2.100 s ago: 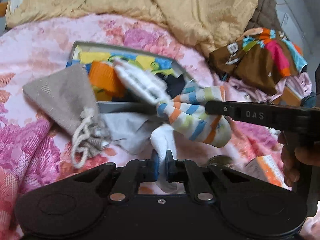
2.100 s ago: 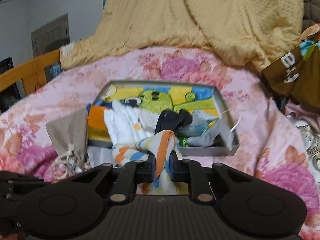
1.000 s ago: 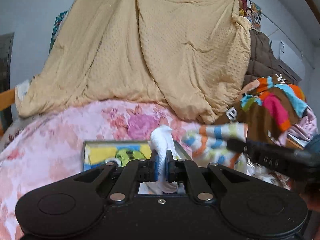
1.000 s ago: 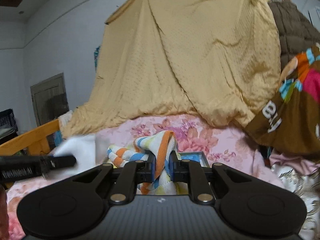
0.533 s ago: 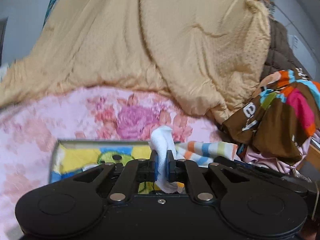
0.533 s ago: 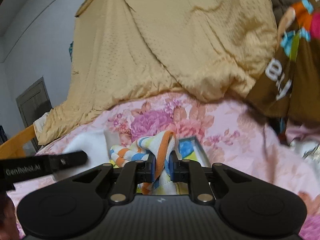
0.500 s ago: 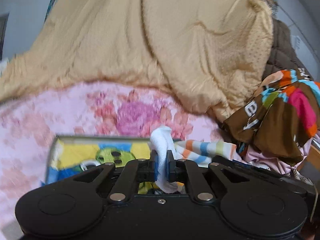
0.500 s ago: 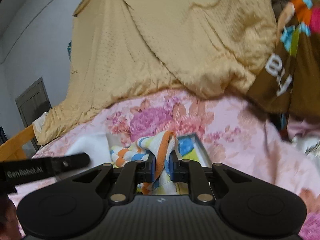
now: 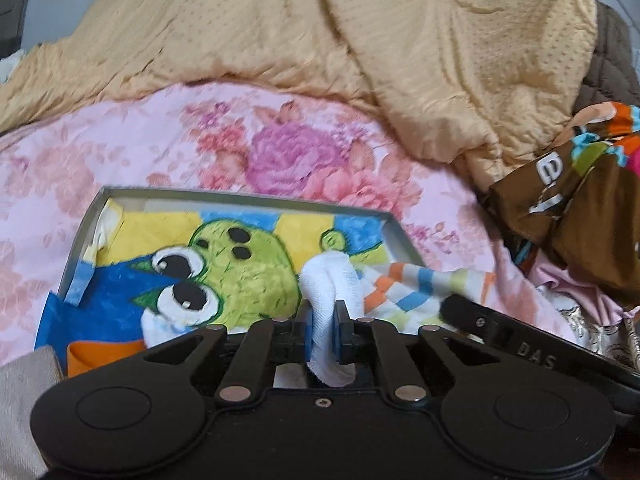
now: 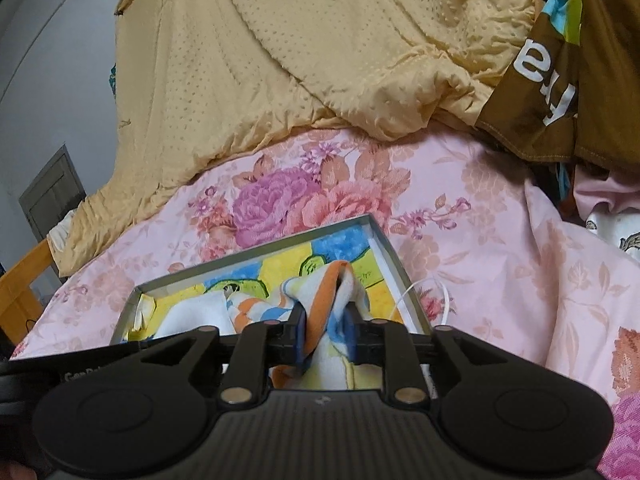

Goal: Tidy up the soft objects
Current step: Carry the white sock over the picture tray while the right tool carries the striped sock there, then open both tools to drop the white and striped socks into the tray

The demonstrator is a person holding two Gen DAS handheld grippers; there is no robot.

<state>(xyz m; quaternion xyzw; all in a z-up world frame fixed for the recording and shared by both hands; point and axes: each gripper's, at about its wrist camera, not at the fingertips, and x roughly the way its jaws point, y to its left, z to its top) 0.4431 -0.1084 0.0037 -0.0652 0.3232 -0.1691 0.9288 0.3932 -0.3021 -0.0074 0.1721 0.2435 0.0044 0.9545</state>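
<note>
A striped sock with a white toe end is held between both grippers over a shallow grey box (image 9: pixel 248 197) with a cartoon frog picture inside. My left gripper (image 9: pixel 323 318) is shut on the white end (image 9: pixel 328 280). My right gripper (image 10: pixel 325 330) is shut on the orange, blue and white striped part (image 10: pixel 320 304). The striped part (image 9: pixel 424 286) runs right from the white end in the left wrist view, where the right gripper's arm (image 9: pixel 520 344) also shows. The box (image 10: pixel 256 270) also lies below in the right wrist view.
The box rests on a pink floral bedspread (image 9: pixel 168 148). A tan quilt (image 9: pixel 320 32) is heaped behind. A brown, multicoloured garment (image 10: pixel 560 80) lies at the right. A grey pouch (image 9: pixel 20 392) and orange fabric (image 9: pixel 100 354) sit at the box's near left. A white cord (image 10: pixel 424 292) lies by the box's right wall.
Both grippers have tilted down and moved towards the box with the sock still held. The box, far below earlier, now fills the lower middle of both views.
</note>
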